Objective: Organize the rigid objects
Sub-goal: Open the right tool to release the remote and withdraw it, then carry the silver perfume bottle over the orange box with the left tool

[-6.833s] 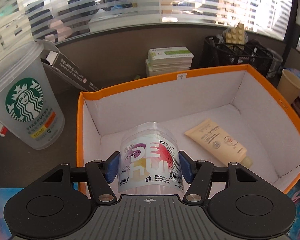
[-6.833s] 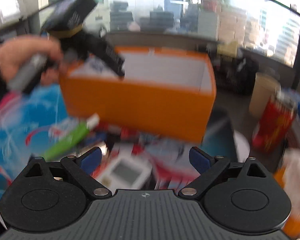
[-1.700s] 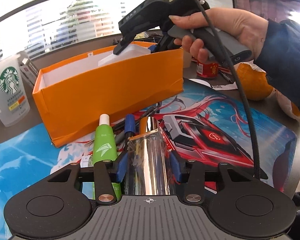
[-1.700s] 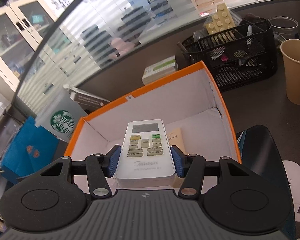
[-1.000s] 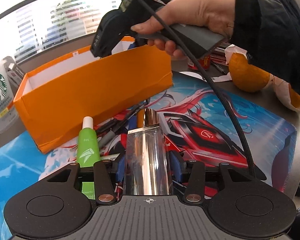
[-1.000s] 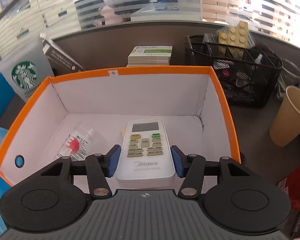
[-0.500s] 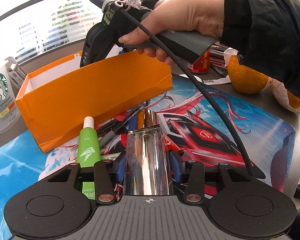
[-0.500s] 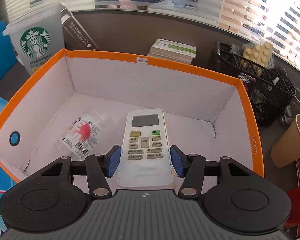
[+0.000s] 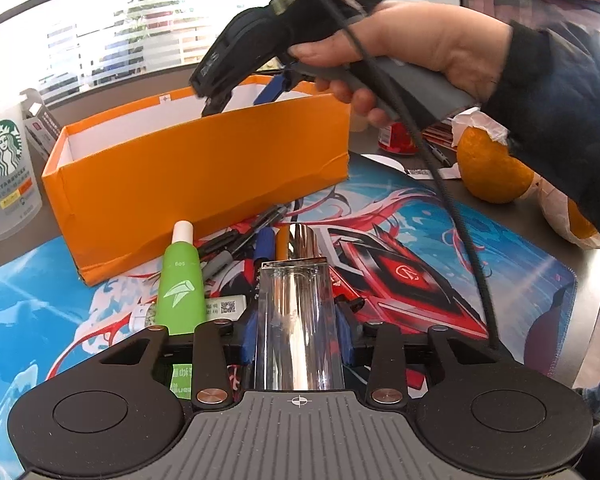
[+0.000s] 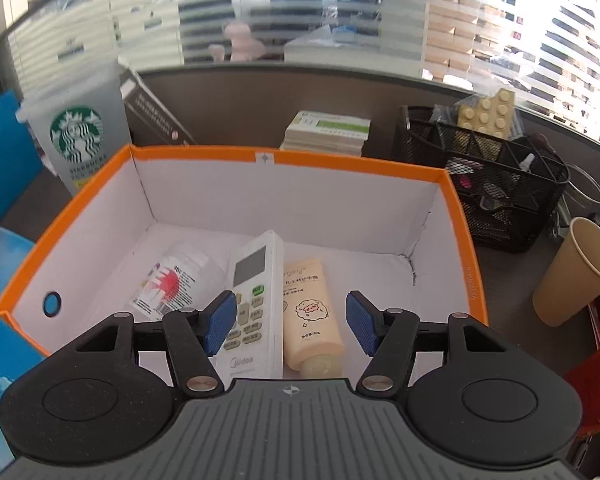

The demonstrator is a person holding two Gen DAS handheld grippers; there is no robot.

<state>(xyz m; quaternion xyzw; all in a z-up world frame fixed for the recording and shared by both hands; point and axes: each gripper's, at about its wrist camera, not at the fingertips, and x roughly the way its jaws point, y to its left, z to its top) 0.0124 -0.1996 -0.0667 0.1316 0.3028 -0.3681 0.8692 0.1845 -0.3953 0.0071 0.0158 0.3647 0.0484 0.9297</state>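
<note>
Biggest thing here is the orange box (image 10: pixel 260 158), open top, taking up the middle of the right wrist view, and in the left wrist view it sits upper left of center on the printed desk mat (image 9: pixel 440 240). Inside it, lying on the floor of the box: a clear plastic cup (image 10: pixel 168 280) at left, a white remote (image 10: pixel 256 304) tipped on its edge in the middle, and a cream tube (image 10: pixel 310 316) just right of it. The right gripper (image 10: pixel 290 322) hovers over the box with its jaws opening and nothing pinched; the remote is below and slightly left of the gap. The left gripper (image 9: pixel 296 334) is closing on a shiny glass cylinder (image 9: pixel 296 312), pads pressed on both sides. Its long axis runs straight up the frame, along the fingers, and the box lies up and left of it, so I'd guess the left hand carries it there next. The green tube (image 9: pixel 181 280) and pens (image 9: pixel 236 246) lie between cylinder and box.
</note>
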